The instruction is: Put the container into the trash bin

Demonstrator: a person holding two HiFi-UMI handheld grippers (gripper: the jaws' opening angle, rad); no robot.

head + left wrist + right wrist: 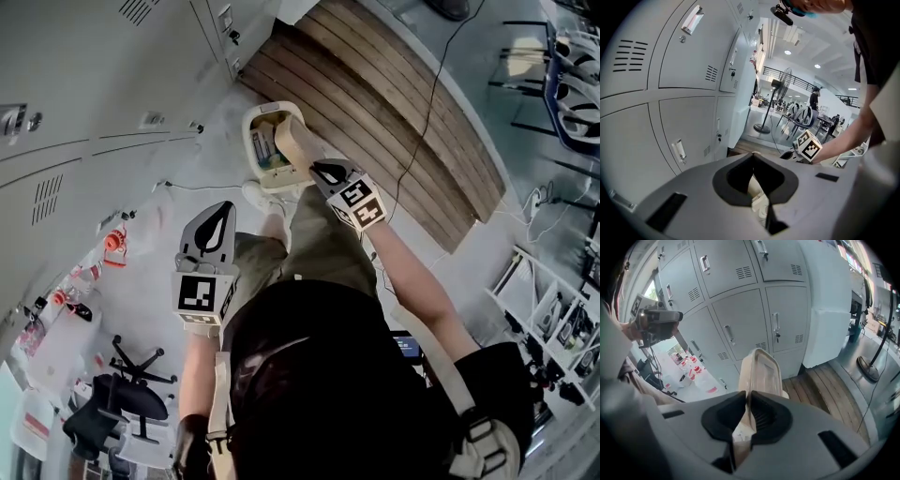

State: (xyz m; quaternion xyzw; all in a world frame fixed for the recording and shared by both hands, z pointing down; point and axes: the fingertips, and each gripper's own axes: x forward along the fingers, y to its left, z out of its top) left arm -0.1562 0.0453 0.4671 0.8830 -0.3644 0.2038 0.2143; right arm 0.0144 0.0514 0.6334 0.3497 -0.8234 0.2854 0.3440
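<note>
Under your right claw (323, 172), the bin (249, 141) gapes: the container (295, 142), pinched at one end, points lengthwise from the jaws toward its mouth. Your left claw (217, 223) hangs closed, empty, well back.

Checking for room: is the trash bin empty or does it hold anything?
Not empty: the trash bin holds several items, seen in head view.

Trash bin (251, 127) on floor at foot of lockers (94, 84), wooden platform (394, 112) just right of it. Container (296, 141) clamped in right gripper (319, 169), over bin mouth. Left gripper (221, 211) nearer the person, left of bin, nothing between jaws. Office chair (127, 398) behind, by lockers.
</note>
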